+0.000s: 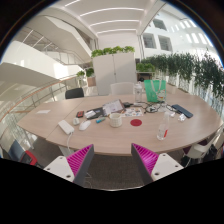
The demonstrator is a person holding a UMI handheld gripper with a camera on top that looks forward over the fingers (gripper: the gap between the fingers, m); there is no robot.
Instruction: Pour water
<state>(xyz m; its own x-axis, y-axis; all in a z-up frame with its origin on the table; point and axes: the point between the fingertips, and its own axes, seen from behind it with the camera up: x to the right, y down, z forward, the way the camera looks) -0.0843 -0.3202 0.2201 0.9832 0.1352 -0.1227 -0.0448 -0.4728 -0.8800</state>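
Gripper (pixel 113 160) open, empty — table (pixel 60 135) w/ green pitcher (pixel 153 90) well beyond fingers.

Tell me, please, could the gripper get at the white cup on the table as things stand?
Probably yes: the gripper has its fingers open, and the white cup stands beyond them with nothing between, though well ahead.

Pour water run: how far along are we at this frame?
Nothing looks done yet. The gripper is open and empty, its fingers short of the table, nothing between them. Well beyond the fingers, a white cup, a small clear bottle and a green pitcher-like container stand untouched among clutter. Left: approach, grasp a vessel and pour. Water level can't be told.
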